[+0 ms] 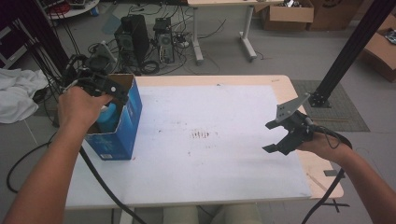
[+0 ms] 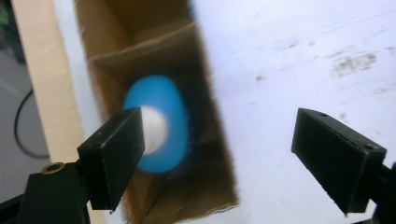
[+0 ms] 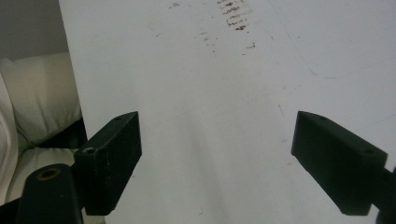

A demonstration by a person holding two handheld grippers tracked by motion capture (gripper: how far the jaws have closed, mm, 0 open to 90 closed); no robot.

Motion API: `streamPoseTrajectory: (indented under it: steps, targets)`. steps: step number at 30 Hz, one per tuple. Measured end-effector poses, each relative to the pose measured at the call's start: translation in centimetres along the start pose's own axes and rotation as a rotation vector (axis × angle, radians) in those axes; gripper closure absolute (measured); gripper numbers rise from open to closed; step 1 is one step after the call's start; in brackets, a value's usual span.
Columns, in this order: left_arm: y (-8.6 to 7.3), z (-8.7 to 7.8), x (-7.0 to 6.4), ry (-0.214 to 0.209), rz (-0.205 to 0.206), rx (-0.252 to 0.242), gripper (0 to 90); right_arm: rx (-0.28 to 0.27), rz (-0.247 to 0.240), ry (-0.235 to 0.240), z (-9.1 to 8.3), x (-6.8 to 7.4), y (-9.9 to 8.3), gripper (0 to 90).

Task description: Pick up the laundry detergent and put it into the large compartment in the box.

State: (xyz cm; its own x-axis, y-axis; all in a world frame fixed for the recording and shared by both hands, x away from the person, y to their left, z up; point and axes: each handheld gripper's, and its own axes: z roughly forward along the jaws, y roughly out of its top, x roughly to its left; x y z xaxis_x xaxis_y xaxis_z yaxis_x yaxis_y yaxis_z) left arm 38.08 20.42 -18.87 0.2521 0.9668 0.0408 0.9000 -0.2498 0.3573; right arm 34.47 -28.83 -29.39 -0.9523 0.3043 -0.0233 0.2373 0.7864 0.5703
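Observation:
An open-topped blue cardboard box point(image 1: 125, 122) stands on the left side of the white table point(image 1: 219, 158). Inside it lies a blue rounded object point(image 1: 108, 113). The left gripper view blurs this blue object point(image 2: 170, 126) and shows a white patch at its middle, down in the box's brown interior point(image 2: 140, 56). My left gripper point(image 1: 116, 93) hangs over the box mouth, its jaws wide apart point(image 2: 219, 140) and holding nothing. My right gripper point(image 1: 271, 137) hovers open above the right side of the table, with bare tabletop between its jaws point(image 3: 217, 140).
Brownish stains point(image 1: 201, 135) mark the middle of the table. A black post point(image 1: 348, 51) rises beyond the far right corner. Computer towers point(image 1: 135, 39) and cables sit on the floor behind the table. White cloth point(image 1: 16, 93) lies at far left.

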Motion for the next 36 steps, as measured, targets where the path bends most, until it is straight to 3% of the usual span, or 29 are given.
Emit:
streamPoseTrajectory:
  steps: [3,6,7,10,15,16,20,22,27,28,29,36]
  targets:
    - [0.6,-0.4,-1.7,-0.008,0.066,0.015,17.6,0.002,0.005,-0.002,-0.1,0.0,0.0,16.1]
    - [0.9,-0.4,-2.6,-0.018,0.101,0.026,17.6,0.002,0.005,-0.003,-0.1,0.0,0.0,16.1]
    - [1.2,-0.3,-3.4,-0.029,0.135,0.030,17.7,0.001,0.006,-0.005,-0.2,0.0,0.0,16.1]
    - [1.5,-0.3,-4.3,-0.042,0.168,0.035,17.9,0.001,0.009,-0.006,-0.2,0.1,-0.1,16.1]
    - [2.3,0.0,-7.1,-0.085,0.275,0.043,18.5,0.015,0.010,-0.008,-0.4,0.1,0.0,16.1]
    - [2.3,0.0,-7.1,-0.085,0.275,0.043,18.6,0.015,0.008,-0.010,-0.4,0.0,0.1,16.1]
    - [3.0,0.6,-10.1,-0.109,0.372,0.057,18.5,0.015,0.005,-0.012,-0.5,0.0,0.3,16.1]
    - [3.1,0.8,-10.7,-0.117,0.389,0.058,18.5,0.013,0.007,-0.013,-0.5,0.0,0.3,16.1]
    - [3.3,1.8,-14.2,-0.155,0.519,0.086,18.5,0.020,0.003,-0.013,-0.4,0.0,0.5,16.1]
    - [3.3,1.8,-14.2,-0.155,0.519,0.086,18.5,0.020,0.003,-0.013,-0.4,0.0,0.5,16.1]
    - [3.3,2.2,-15.2,-0.167,0.556,0.094,18.5,0.020,0.000,-0.011,-0.4,0.0,0.5,16.1]
    - [3.4,3.1,-17.5,-0.193,0.629,0.098,18.5,0.021,-0.006,-0.009,-0.3,0.1,0.7,16.1]
